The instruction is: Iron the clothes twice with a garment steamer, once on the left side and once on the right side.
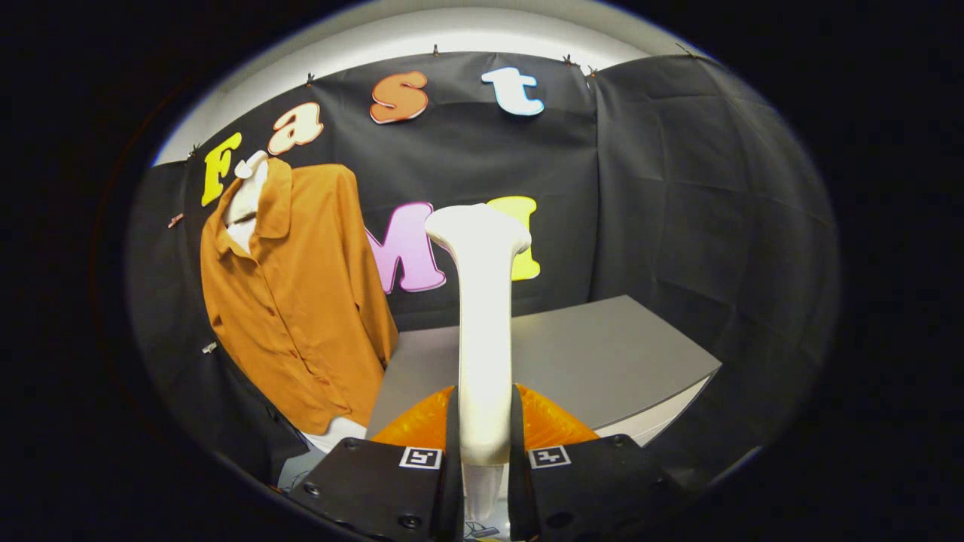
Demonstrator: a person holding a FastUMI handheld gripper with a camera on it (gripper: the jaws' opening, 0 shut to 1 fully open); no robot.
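A white garment steamer (pixel 482 316) stands upright between my fingers, its handle clamped by both of them and its wide head up at the top. My gripper (pixel 483 433) is shut on that handle. An orange-brown button shirt (pixel 301 301) hangs on a white hanger against the black wall, beyond the fingers and well to the left of the steamer's head. The steamer's head is apart from the shirt, with a stretch of black wall between them.
A grey table (pixel 602 361) lies ahead and to the right, below the steamer. Black cloth walls close the booth behind and on the right. The shirt's lower hem hangs close by the table's left end.
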